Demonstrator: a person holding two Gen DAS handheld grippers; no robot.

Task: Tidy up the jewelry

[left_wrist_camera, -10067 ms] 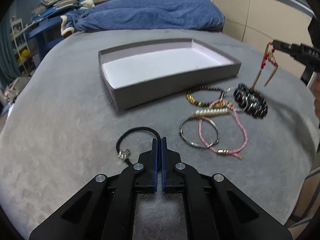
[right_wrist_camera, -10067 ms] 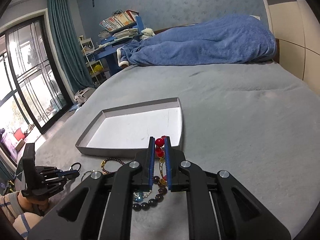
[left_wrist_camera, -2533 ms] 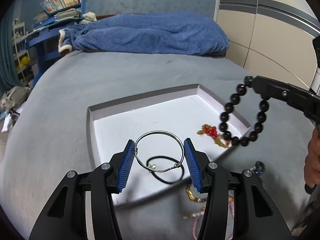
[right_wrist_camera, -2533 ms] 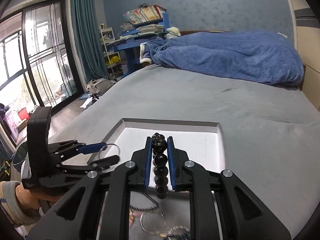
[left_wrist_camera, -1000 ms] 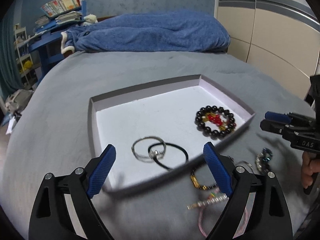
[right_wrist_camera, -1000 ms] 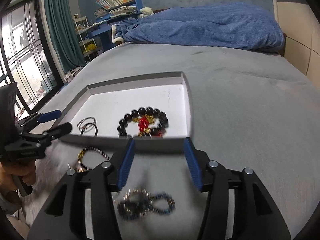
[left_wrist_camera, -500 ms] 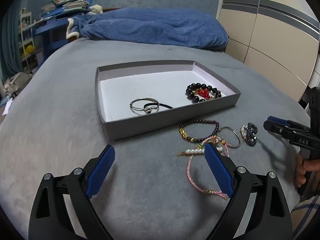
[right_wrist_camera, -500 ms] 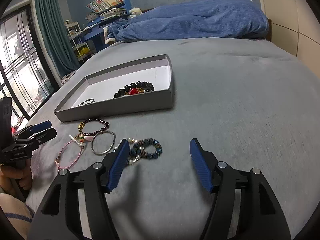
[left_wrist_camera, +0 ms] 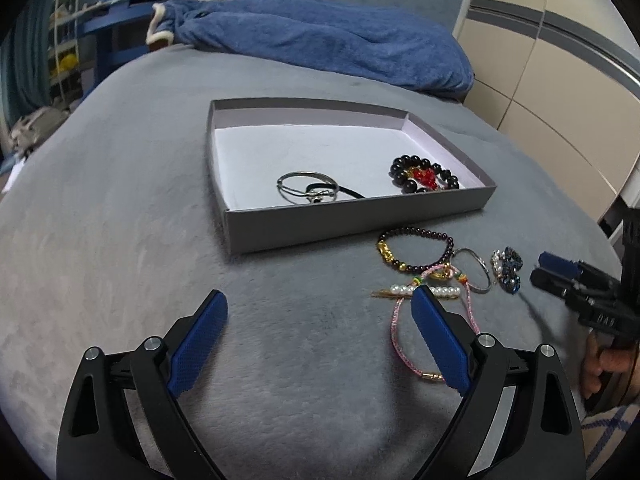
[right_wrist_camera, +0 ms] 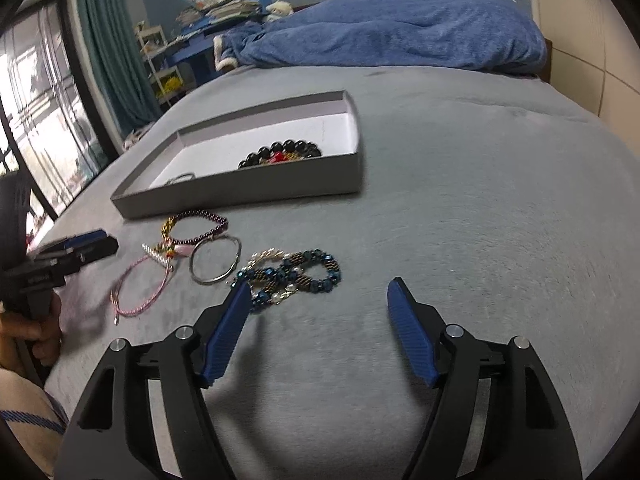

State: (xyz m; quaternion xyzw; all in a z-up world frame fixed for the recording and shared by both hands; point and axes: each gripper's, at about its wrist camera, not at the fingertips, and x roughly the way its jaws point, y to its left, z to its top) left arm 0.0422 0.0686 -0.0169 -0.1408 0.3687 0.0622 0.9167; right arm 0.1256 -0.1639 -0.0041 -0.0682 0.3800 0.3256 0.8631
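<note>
Grey card tray (left_wrist_camera: 352, 224) sat on the grey bed (left_wrist_camera: 120, 208), part filled; inside lay a silver bangle (left_wrist_camera: 306, 192) overlapping a black cord (left_wrist_camera: 352, 193), and a black bead bracelet (left_wrist_camera: 422, 174) ringed round a red-and-gold piece (left_wrist_camera: 425, 176); so roughly four pieces looked stowed. Outside the tray, just beside its near wall, a cluster remained: dark purple bead bracelet (left_wrist_camera: 416, 254), thin silver ring bangle (right_wrist_camera: 216, 258), pearl clip (left_wrist_camera: 420, 291), pink cord bracelet (right_wrist_camera: 140, 286) and a blue beaded bracelet (right_wrist_camera: 296, 272) tangled with a pale one; about half the job seemed left. Left hand-held gripper (left_wrist_camera: 320, 340) hung with fingers wide apart, empty, low over the bed near the pink cord; right hand-held gripper (right_wrist_camera: 320, 320) likewise spread and empty, close to the blue beads, which looked the likely next pick.
</note>
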